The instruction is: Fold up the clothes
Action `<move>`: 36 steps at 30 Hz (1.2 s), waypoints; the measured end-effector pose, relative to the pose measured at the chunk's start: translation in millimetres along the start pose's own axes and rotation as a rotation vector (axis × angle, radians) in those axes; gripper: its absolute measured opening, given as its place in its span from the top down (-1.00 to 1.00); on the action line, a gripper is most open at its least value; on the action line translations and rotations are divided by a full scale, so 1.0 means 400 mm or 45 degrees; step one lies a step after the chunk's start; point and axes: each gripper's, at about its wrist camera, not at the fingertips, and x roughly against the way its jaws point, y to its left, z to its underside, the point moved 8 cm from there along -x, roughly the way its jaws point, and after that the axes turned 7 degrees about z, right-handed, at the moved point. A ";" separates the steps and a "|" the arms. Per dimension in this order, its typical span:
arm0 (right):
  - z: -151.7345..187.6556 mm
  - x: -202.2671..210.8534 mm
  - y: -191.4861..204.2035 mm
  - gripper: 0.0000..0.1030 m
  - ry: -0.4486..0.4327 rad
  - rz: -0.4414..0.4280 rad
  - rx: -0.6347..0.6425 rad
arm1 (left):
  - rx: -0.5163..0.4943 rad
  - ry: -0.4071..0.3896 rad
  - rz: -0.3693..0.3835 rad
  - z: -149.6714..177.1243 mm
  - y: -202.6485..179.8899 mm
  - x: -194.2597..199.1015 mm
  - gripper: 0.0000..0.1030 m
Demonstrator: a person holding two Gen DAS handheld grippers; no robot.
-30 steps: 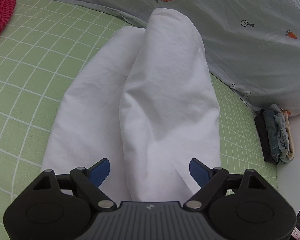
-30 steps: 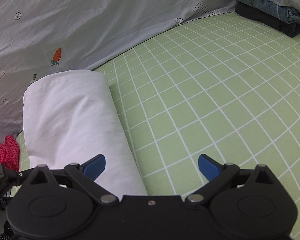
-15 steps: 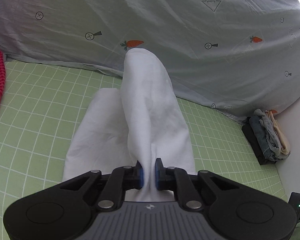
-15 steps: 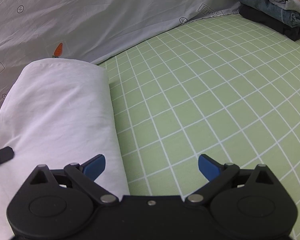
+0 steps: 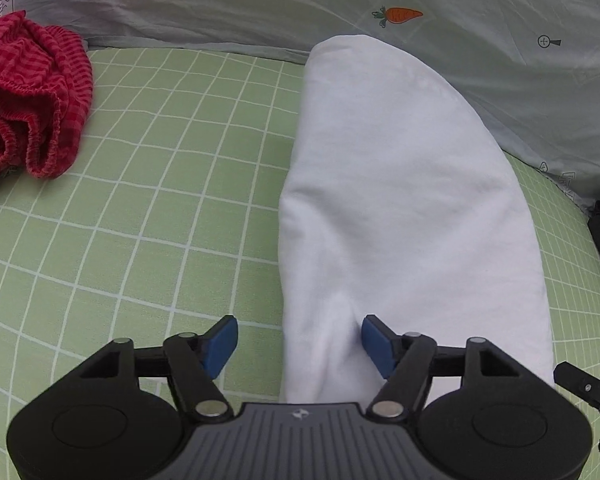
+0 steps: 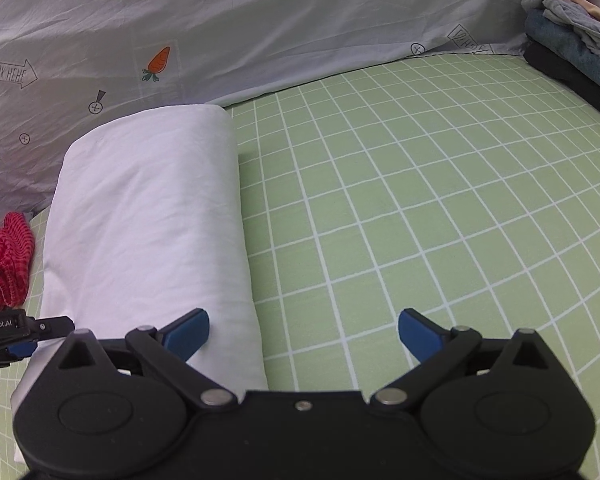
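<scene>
A white garment point(image 5: 400, 184) lies folded into one long narrow strip on the green checked sheet point(image 5: 148, 200), running away from me toward the grey printed cover. My left gripper point(image 5: 298, 342) is open at the strip's near end, its blue pads astride the left edge of the cloth, not clamping it. In the right wrist view the same white garment point(image 6: 148, 224) lies at the left, and my right gripper point(image 6: 303, 332) stands open over its near right edge and bare sheet point(image 6: 420, 220), holding nothing.
A crumpled red checked garment point(image 5: 28, 96) lies at the far left of the sheet. A grey cover with carrot prints point(image 6: 260, 28) rises along the back. A stack of folded dark and denim clothes point(image 6: 572, 44) sits at the far right corner.
My left gripper closed on the upper fold of the white garment, carried it over the lower part, then opened and let go. The garment now lies as one strip. The right gripper stayed open.
</scene>
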 end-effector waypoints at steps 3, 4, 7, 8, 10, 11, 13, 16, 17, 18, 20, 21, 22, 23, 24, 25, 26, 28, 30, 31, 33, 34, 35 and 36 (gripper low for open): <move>-0.016 -0.007 0.032 -0.99 -0.009 -0.034 0.035 | -0.102 0.022 -0.025 -0.008 0.004 -0.009 -0.84; -0.021 -0.012 0.046 -1.00 -0.010 -0.052 0.050 | -0.135 0.028 -0.019 -0.008 0.005 -0.011 -0.90; -0.032 -0.040 0.094 -1.00 -0.001 -0.105 0.108 | -0.233 0.045 -0.003 -0.018 -0.005 -0.037 -1.00; -0.036 -0.051 0.110 -1.00 0.007 -0.120 0.124 | -0.262 0.050 0.004 -0.021 -0.009 -0.047 -1.00; -0.046 -0.074 0.137 -1.00 0.024 -0.148 0.144 | -0.309 0.065 0.022 -0.027 -0.015 -0.064 -1.00; -0.051 -0.085 0.150 -1.00 0.033 -0.162 0.149 | -0.331 0.071 0.033 -0.031 -0.018 -0.071 -1.00; -0.064 -0.107 0.172 -1.00 0.045 -0.177 0.170 | -0.366 0.079 0.066 -0.037 -0.021 -0.085 -1.00; -0.080 -0.140 0.197 -1.00 0.065 -0.189 0.212 | -0.401 0.095 0.119 -0.045 -0.023 -0.103 -1.00; -0.085 -0.152 0.203 -1.00 0.074 -0.194 0.221 | -0.395 0.104 0.148 -0.047 -0.022 -0.108 -1.00; -0.089 -0.162 0.207 -1.00 0.084 -0.202 0.226 | -0.382 0.117 0.175 -0.049 -0.018 -0.116 -1.00; -0.096 -0.184 0.215 -1.00 0.105 -0.217 0.235 | -0.352 0.138 0.229 -0.054 -0.010 -0.127 -1.00; -0.099 -0.193 0.218 -1.00 0.116 -0.228 0.238 | -0.355 0.128 0.246 -0.055 -0.011 -0.126 -1.00; -0.102 -0.201 0.221 -1.00 0.126 -0.241 0.237 | -0.370 0.123 0.256 -0.057 -0.012 -0.129 -1.00; -0.102 -0.207 0.222 -1.00 0.136 -0.249 0.232 | -0.392 0.119 0.262 -0.057 -0.014 -0.131 -1.00; -0.103 -0.213 0.224 -1.00 0.147 -0.257 0.226 | -0.413 0.111 0.266 -0.057 -0.017 -0.133 -1.00; -0.103 -0.219 0.225 -1.00 0.158 -0.266 0.221 | -0.430 0.102 0.270 -0.058 -0.019 -0.135 -1.00; -0.104 -0.225 0.226 -1.00 0.168 -0.274 0.216 | -0.434 0.095 0.273 -0.058 -0.021 -0.137 -1.00; -0.105 -0.236 0.229 -1.00 0.190 -0.290 0.205 | -0.420 0.085 0.279 -0.061 -0.025 -0.141 -1.00; -0.106 -0.247 0.232 -1.00 0.210 -0.306 0.195 | -0.381 0.074 0.304 -0.068 -0.036 -0.146 -1.00; -0.105 -0.249 0.232 -1.00 0.214 -0.315 0.191 | -0.362 0.068 0.317 -0.071 -0.041 -0.149 -0.99; -0.105 -0.250 0.231 -1.00 0.222 -0.337 0.181 | -0.354 0.073 0.380 -0.069 -0.060 -0.151 -0.98; -0.105 -0.250 0.231 -0.98 0.226 -0.350 0.173 | -0.359 0.090 0.428 -0.064 -0.078 -0.150 -0.97; -0.105 -0.248 0.231 -0.91 0.228 -0.359 0.164 | -0.364 0.098 0.449 -0.062 -0.093 -0.149 -0.97; -0.104 -0.242 0.231 -0.87 0.218 -0.361 0.170 | -0.365 0.092 0.425 -0.064 -0.099 -0.151 -0.96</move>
